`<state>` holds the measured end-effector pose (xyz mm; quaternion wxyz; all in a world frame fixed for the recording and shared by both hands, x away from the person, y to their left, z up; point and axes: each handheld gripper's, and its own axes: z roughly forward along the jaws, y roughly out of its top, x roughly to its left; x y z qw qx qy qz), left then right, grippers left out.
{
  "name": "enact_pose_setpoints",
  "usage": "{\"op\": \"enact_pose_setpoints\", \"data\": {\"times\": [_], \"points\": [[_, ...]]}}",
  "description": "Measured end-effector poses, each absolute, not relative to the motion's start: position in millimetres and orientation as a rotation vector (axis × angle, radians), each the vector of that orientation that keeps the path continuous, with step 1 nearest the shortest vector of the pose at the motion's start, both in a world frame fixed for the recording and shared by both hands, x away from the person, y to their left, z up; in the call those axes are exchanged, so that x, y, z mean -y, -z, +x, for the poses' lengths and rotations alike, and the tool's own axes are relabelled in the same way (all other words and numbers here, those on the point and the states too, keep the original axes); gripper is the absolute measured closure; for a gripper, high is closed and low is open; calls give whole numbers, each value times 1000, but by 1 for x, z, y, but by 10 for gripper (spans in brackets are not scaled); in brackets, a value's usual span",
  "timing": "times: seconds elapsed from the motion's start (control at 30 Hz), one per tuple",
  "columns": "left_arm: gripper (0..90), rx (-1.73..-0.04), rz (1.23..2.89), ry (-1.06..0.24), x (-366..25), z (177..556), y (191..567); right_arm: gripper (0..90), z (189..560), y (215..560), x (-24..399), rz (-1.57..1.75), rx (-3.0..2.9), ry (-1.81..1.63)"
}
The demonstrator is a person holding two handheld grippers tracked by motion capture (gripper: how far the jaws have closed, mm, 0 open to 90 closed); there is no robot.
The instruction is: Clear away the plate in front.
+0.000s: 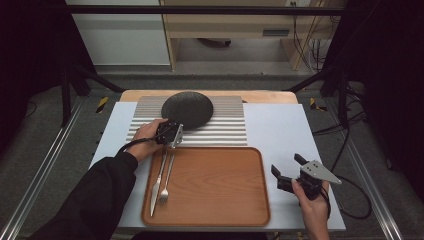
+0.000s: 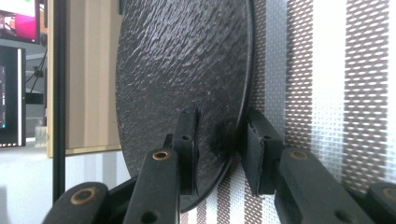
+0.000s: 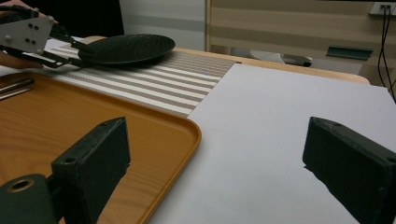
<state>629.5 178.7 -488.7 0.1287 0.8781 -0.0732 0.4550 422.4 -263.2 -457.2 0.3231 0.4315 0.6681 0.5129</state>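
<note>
Here the left gripper (image 1: 176, 135) straddles the near rim of the round, black, rough-textured plate (image 1: 187, 108), which rests on the striped brown-and-white placemat (image 1: 225, 125) beyond the wooden tray (image 1: 215, 185). In the left gripper view one pad (image 2: 189, 149) sits over the plate's top and the other under its rim, though whether they already press cannot be told. The step looks like securing the plate; next would come a firm pinch and a level lift towards the tray. The right gripper (image 1: 290, 170) waits with jaws wide apart over the grey table (image 1: 280, 130).

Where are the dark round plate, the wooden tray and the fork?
Dark round textured plate (image 1: 187, 108), high view, middle of its top surface.
Orange-brown wooden tray (image 1: 215, 185), high view, bare floor.
Silver metal fork (image 1: 166, 182), high view, mid-handle.
</note>
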Motion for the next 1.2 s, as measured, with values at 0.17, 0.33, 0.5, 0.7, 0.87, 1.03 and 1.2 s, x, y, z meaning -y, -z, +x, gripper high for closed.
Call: {"op": "enact_pose_setpoints", "data": {"times": [0.17, 0.33, 0.5, 0.7, 0.87, 1.03, 1.2], "points": [[699, 227, 2552, -1349, -177, 630, 490, 74, 422, 457, 264, 1136, -1750, -1346], [701, 247, 2547, -1350, -175, 632, 491, 74, 422, 457, 265, 1140, -1747, -1351], [718, 265, 2565, -1358, -174, 632, 492, 74, 423, 457, 265, 1138, -1750, -1351], [757, 223, 2584, -1332, -172, 632, 489, 81, 422, 457, 264, 1135, -1753, -1353], [783, 265, 2581, -1369, -168, 628, 489, 82, 422, 456, 264, 1132, -1749, -1355], [825, 272, 2551, -1423, -163, 626, 485, 82, 422, 457, 265, 1137, -1748, -1355], [850, 267, 2530, -1450, -161, 625, 482, 82, 421, 457, 266, 1140, -1746, -1359]]}}
